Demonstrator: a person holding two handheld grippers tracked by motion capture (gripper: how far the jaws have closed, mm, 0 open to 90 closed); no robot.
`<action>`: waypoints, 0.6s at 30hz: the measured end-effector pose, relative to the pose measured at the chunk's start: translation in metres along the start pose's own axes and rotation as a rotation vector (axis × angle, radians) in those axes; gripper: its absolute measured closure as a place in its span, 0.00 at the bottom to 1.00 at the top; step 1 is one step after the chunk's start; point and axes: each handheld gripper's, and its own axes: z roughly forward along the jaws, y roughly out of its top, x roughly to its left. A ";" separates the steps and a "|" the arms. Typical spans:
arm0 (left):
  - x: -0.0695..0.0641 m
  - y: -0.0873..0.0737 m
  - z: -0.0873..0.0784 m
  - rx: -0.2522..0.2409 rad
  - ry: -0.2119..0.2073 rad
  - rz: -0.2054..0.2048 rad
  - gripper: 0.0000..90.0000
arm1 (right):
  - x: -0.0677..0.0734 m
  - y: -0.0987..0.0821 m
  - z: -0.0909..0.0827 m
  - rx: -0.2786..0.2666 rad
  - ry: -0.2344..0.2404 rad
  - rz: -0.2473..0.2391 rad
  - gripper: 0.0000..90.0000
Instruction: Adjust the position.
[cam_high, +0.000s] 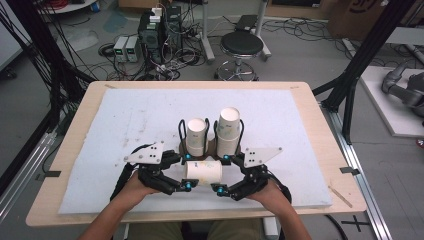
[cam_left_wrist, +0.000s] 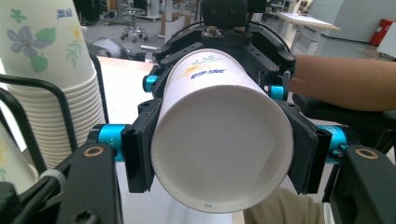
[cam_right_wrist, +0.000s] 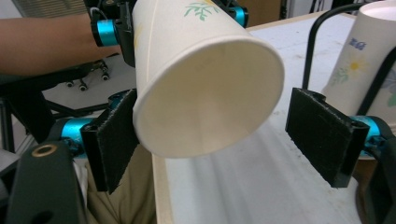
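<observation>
**Paper cup held level between two grippers**

Pale wooden counter (cam_high: 300, 95) under a white, slightly fuzzy mat (cam_high: 125, 125) across the middle of the high view. At mat centre, two tall stacks of cups (cam_high: 216, 131), tapered, printed with flowers, nested inside a black wire rack (cam_high: 181, 131). Just below the stacks, a single paper cup (cam_high: 202, 172) lying sideways in the air, smooth and white, thin-walled. Left gripper (cam_left_wrist: 219, 158) pinching that cup at its flat-bottomed end, foam pads pressed on both sides. Right gripper (cam_right_wrist: 224, 140) spread around the open rim: left pad touching, right pad clear. Step in hand, probably: passing or separating the cup. Next: gentle closing on the rim without crushing the thin wall.
</observation>
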 end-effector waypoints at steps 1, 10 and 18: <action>0.000 0.000 0.001 0.002 -0.005 0.001 0.41 | 0.000 0.000 0.001 0.002 0.001 -0.007 0.21; 0.001 0.000 0.001 0.005 -0.018 0.010 0.41 | 0.000 0.000 -0.001 -0.013 0.039 -0.023 0.30; 0.001 -0.002 -0.001 -0.008 -0.021 0.007 0.41 | -0.001 0.000 -0.003 -0.023 0.046 -0.021 0.35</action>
